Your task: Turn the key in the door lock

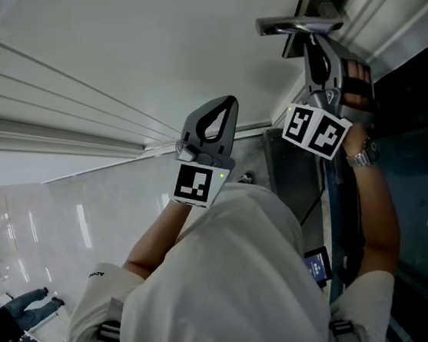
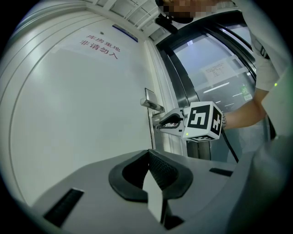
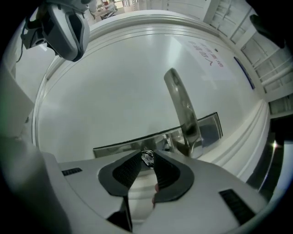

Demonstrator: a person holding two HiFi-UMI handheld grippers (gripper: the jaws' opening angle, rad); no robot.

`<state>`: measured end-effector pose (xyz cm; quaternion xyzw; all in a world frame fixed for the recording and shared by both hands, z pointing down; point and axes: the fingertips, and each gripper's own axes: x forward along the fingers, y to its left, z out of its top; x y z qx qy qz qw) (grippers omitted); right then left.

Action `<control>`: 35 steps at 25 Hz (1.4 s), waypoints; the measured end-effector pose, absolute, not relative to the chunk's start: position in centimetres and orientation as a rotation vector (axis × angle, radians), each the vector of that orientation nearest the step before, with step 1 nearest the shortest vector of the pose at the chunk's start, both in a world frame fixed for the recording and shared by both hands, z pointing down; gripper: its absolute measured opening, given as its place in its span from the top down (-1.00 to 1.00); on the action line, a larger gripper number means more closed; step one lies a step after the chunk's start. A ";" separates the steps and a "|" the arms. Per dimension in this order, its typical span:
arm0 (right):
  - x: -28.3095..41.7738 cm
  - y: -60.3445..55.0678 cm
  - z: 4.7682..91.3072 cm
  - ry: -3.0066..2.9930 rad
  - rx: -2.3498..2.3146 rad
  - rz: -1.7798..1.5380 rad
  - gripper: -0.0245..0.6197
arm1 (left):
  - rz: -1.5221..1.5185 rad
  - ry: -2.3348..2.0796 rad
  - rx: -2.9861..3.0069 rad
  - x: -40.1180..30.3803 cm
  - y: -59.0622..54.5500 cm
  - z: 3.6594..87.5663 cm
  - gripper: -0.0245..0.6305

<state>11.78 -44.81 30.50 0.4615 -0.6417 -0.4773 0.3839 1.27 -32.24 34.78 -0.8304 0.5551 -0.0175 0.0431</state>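
Observation:
A small silver key (image 3: 147,157) sticks out of the steel lock plate (image 3: 137,145) on a white door (image 1: 139,25), just below the lever handle (image 3: 181,105). My right gripper (image 3: 146,160) points level at the plate, rolled to one side, and its fingertips close on the key's head. From the head view the right gripper (image 1: 315,51) reaches under the handle (image 1: 297,26). My left gripper (image 1: 226,102) hangs in front of the bare door panel with its jaws together and nothing between them. The left gripper view shows the right gripper (image 2: 160,124) at the lock.
A dark glass door and frame (image 1: 417,153) stand to the right of the white door. A sign with red characters (image 2: 100,45) is fixed high on the door. A small lit screen (image 1: 317,264) hangs by the person's side. People stand far off on the shiny floor (image 1: 19,305).

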 end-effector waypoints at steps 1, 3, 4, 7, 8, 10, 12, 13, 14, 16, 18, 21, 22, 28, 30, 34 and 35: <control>11.8 -44.8 30.5 -1.621 1.180 -1.226 0.67 | -0.055 1.699 -2.541 1.2 -32.2 34.8 0.90; 11.9 -44.9 30.6 -1.585 1.176 -1.254 0.67 | -0.056 1.704 -2.543 1.1 -32.2 34.9 0.90; 11.9 -45.0 30.6 -1.572 1.171 -1.266 0.67 | -0.056 1.705 -2.543 1.1 -32.2 34.9 0.90; 12.0 -45.0 30.5 -1.567 1.163 -1.279 0.67 | -0.058 1.707 -2.544 1.0 -32.2 34.9 0.90; 12.0 -45.0 30.5 -1.568 1.166 -1.283 0.67 | -0.056 1.707 -2.544 1.0 -32.2 34.9 0.90; 12.0 -45.1 30.4 -1.576 1.183 -1.286 0.67 | -0.054 1.704 -2.543 1.0 -32.2 34.9 0.90; 12.0 -45.1 30.3 -1.612 1.216 -1.248 0.67 | -0.052 1.702 -2.541 1.0 -32.2 34.8 0.90; 12.0 -45.1 30.3 -1.641 1.234 -1.214 0.67 | -0.050 1.703 -2.540 1.0 -32.2 34.8 0.90; 12.0 -45.1 30.2 -1.669 1.252 -1.179 0.67 | -0.048 1.705 -2.539 0.9 -32.2 34.8 0.90; 12.0 -45.2 30.1 -1.718 1.286 -1.126 0.67 | -0.045 1.713 -2.537 0.7 -32.2 34.8 0.90; 12.1 -45.1 30.0 -1.773 1.326 -1.073 0.68 | -0.044 1.721 -2.534 0.5 -32.1 34.8 0.90; 12.1 -45.1 29.9 -1.826 1.379 -1.002 0.67 | -0.045 1.727 -2.532 0.3 -32.1 34.9 0.90; 12.1 -45.1 29.8 -1.837 1.394 -0.986 0.68 | -0.044 1.728 -2.533 0.2 -32.1 34.9 0.90; 12.1 -45.2 29.5 -1.927 1.449 -0.879 0.68 | -0.038 1.720 -2.539 0.4 -32.0 35.0 0.90; 12.2 -45.2 29.3 -2.001 1.480 -0.792 0.70 | -0.037 1.717 -2.541 0.4 -32.0 35.0 0.90; 12.3 -45.3 29.1 -2.056 1.528 -0.714 0.70 | -0.035 1.716 -2.545 0.4 -32.0 35.0 0.90; 12.3 -45.3 29.1 -2.066 1.531 -0.698 0.70 | -0.036 1.718 -2.545 0.3 -32.0 35.1 0.90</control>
